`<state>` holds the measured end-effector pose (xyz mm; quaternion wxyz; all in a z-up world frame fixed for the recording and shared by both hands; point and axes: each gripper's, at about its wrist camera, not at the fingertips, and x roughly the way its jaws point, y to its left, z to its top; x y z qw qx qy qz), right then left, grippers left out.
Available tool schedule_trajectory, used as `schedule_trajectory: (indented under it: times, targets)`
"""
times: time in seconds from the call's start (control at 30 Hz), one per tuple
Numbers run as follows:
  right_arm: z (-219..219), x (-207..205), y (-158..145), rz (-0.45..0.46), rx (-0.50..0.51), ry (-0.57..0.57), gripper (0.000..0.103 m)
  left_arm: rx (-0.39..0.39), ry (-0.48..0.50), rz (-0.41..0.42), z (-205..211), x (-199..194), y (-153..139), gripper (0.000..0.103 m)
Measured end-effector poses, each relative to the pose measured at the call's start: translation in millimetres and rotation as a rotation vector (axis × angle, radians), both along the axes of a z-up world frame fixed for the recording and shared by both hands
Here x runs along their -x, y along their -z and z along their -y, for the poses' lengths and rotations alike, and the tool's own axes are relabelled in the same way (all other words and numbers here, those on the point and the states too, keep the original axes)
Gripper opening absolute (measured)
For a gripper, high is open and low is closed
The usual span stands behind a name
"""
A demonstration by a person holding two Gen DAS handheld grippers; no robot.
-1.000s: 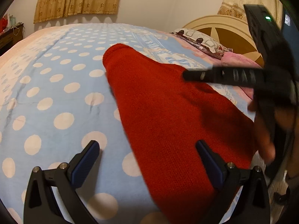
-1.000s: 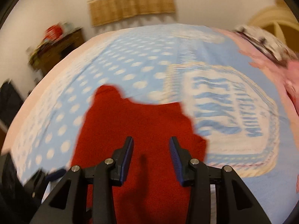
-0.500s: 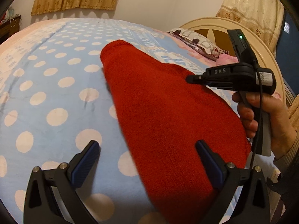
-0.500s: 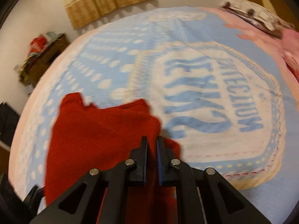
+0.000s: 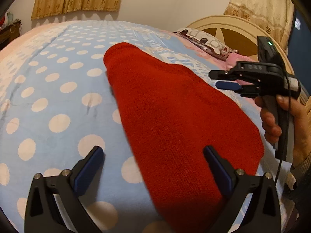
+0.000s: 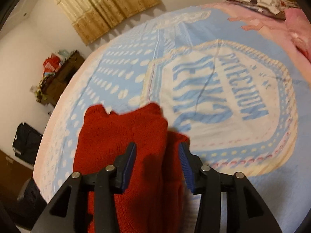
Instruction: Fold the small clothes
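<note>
A red knitted garment lies folded lengthwise on the blue polka-dot blanket. My left gripper stands wide open low over its near end, one finger on each side of its left edge, touching nothing. My right gripper, held in a hand, hovers above the garment's far right edge. In the right wrist view its jaws are opening, with the garment lying below them, its folded edge running between the fingers. The pads do not press on it.
A cream headboard, a patterned pillow and pink bedding lie at the bed's head. A cluttered dark dresser and a black bag stand beyond the bed's left side. The lettered middle of the blanket spreads right of the garment.
The right gripper closed to shut half a second ago and has since opened. It moved rightward off the garment's middle toward its edge and rolled. The left gripper stayed put.
</note>
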<state>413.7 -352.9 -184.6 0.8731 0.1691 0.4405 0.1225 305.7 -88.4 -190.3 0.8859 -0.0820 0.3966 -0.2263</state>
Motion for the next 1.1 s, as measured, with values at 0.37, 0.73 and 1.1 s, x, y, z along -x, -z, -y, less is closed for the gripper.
schedule_trajectory:
  times: [0.37,0.73,1.1]
  targets:
    - [8.0,-11.2,40.8,-0.052,-0.076,-0.019,0.068,-0.021,-0.001,-0.006,5.4,-1.4,1.0,0.103]
    - [-0.9,-22.9,46.4,-0.011,-0.133,-0.065,0.047,-0.024,0.01,-0.014,8.8,-1.6,0.4,0.103]
    - [0.2,-22.9,50.7,0.024,-0.169,-0.081,0.032,-0.019,0.046,-0.034,9.9,-3.8,-0.1,0.103]
